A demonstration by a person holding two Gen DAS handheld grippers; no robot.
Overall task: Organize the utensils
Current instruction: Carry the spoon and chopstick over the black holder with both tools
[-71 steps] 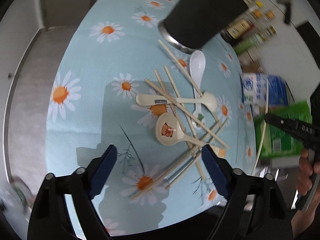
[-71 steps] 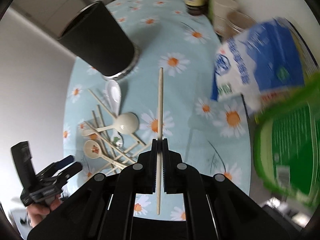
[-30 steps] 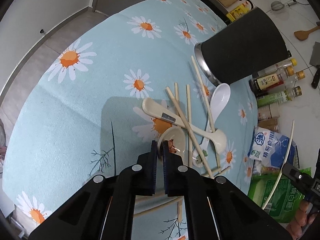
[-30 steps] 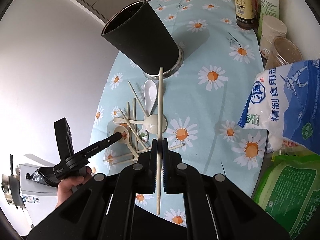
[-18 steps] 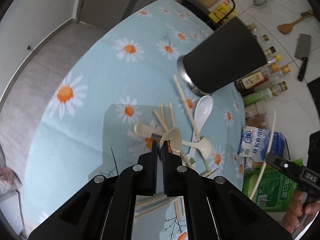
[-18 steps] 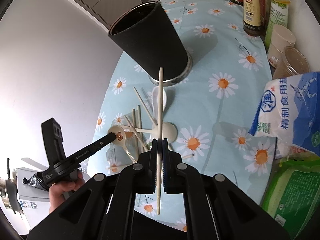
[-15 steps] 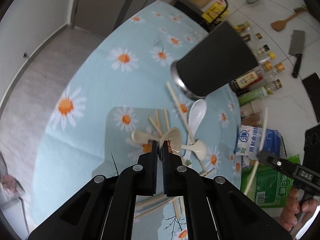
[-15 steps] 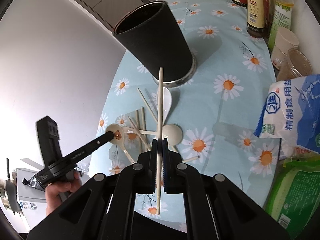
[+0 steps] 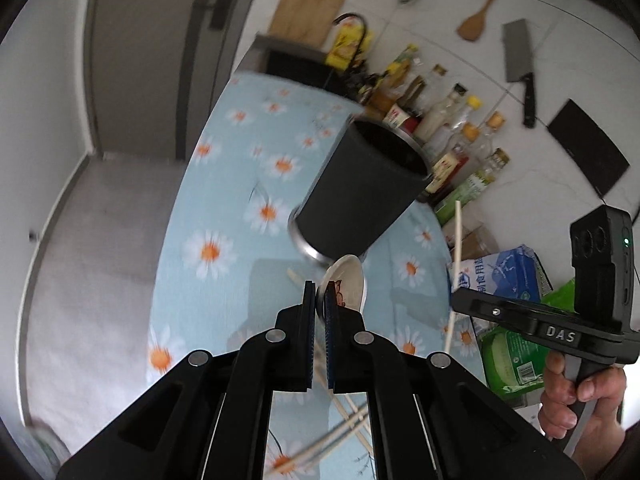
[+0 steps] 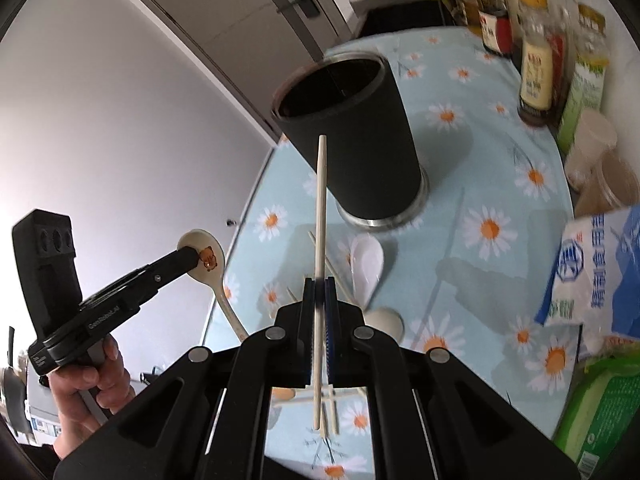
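My left gripper is shut on the bowl rim of a cream spoon with a bear print, held in the air in front of the black utensil holder. The right wrist view shows that same spoon hanging handle-down from the left gripper. My right gripper is shut on a pale chopstick that points up toward the black holder. From the left wrist view the right gripper and its chopstick show at the right. A white spoon, a cream spoon and loose chopsticks lie on the daisy tablecloth.
Sauce bottles line the wall behind the holder, with lidded tubs beside them. A blue and white bag and a green bag sit at the table's right edge. A cleaver and wooden spatula hang on the wall.
The left gripper has lifted the bear spoon off the pile and up toward the holder, rolling as it rose. The right gripper with its chopstick has drifted closer to the holder.
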